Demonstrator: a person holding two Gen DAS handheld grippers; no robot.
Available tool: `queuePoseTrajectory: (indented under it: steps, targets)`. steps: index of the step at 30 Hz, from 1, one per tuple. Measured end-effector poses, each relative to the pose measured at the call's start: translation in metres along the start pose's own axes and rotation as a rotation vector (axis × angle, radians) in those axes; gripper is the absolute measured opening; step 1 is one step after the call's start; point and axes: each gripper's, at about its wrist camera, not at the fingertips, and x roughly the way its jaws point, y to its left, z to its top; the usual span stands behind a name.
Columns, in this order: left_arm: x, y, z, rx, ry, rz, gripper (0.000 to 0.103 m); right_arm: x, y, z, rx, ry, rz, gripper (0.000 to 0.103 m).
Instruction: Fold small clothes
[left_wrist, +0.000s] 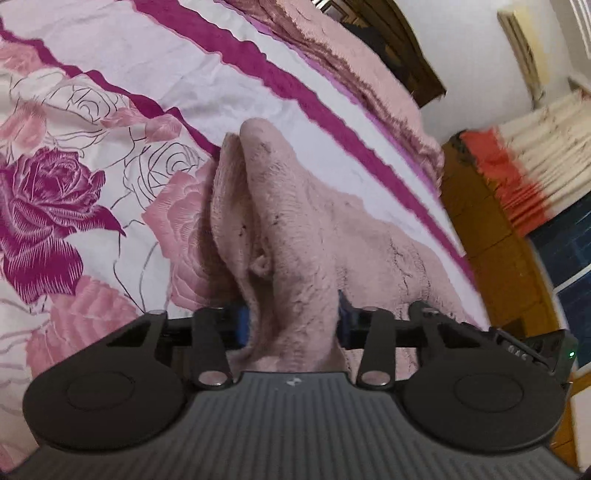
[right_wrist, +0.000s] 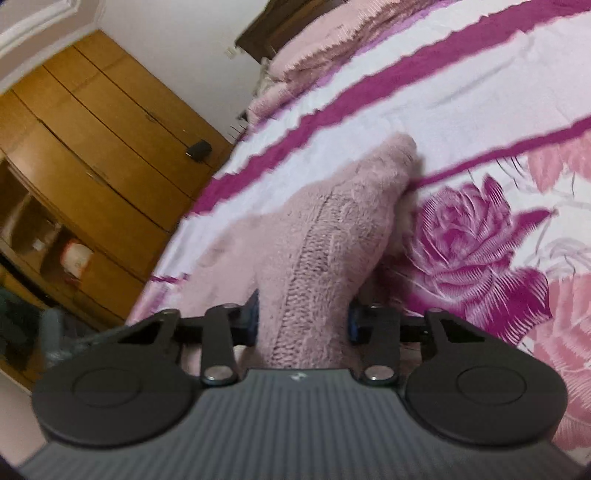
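Both tools sit close to their cameras, each with a bunch of the same fuzzy pink garment drawn between its fingers. Left gripper: jaws pinched on a thick gathered fold of the pink garment, blue pads just showing either side of the cloth. Right gripper: jaws likewise clamped on the pink garment, here along a ribbed knit band that runs straight into the grip.

Beyond the fingers the cloth rises off the bed in a hump between the two holds, the far tip drooping back to the floral bedspread. The rest of it lies on the striped part of the sheet.

Risks, as I judge them:
- Plush pile is slippery and bulky; either grip may hold only outer layers, so an inner layer could slide out mid-lift and spoil the fold line.
- Hands pulling apart unevenly would twist the hump and lay the fold crooked.
- A trailing tip dragging on the bedspread could catch and flip under.
- Right view is motion-blurred; a fast swing could shake the cloth loose.

Farther off: a pink blanket at the bed's head, a wooden wardrobe beside the bed.
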Motion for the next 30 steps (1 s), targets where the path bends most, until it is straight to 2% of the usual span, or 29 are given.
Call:
queuePoseTrajectory:
  steps: [3, 7, 9, 15, 18, 20, 21, 23, 26, 30]
  targets:
    - [-0.009, -0.015, -0.006, -0.008, 0.010, -0.050, 0.044, -0.021, 0.013, 0.010, 0.043, 0.000, 0.041, 0.042]
    - [-0.018, -0.045, -0.034, -0.003, 0.032, -0.121, 0.041, -0.062, 0.025, 0.008, 0.003, 0.001, -0.031, 0.042]
    - [-0.018, -0.059, -0.052, 0.006, 0.055, -0.147, 0.041, -0.084, 0.020, 0.000, 0.031, 0.007, -0.053, 0.042]
    - [-0.013, -0.091, -0.099, 0.067, 0.160, -0.138, 0.041, -0.129, -0.005, -0.029, 0.080, 0.036, -0.130, 0.043]
    - [-0.011, -0.095, -0.114, 0.120, 0.176, -0.058, 0.041, -0.137, -0.021, -0.041, 0.100, 0.042, -0.183, 0.046]
    - [-0.010, -0.092, -0.120, 0.151, 0.178, 0.006, 0.041, -0.134, -0.030, -0.049, 0.058, 0.064, -0.244, 0.052]
    - [-0.010, -0.091, -0.122, 0.160, 0.180, 0.016, 0.041, -0.129, -0.032, -0.053, 0.025, 0.076, -0.277, 0.056]
    - [-0.012, -0.092, -0.126, 0.176, 0.176, 0.037, 0.042, -0.126, -0.037, -0.059, -0.003, 0.069, -0.278, 0.056]
    - [-0.017, -0.105, -0.125, 0.213, 0.159, 0.086, 0.042, -0.134, -0.032, -0.059, -0.013, 0.055, -0.286, 0.057]
    - [-0.037, -0.135, -0.119, 0.331, 0.088, 0.149, 0.042, -0.161, -0.008, -0.060, -0.176, -0.014, -0.353, 0.057]
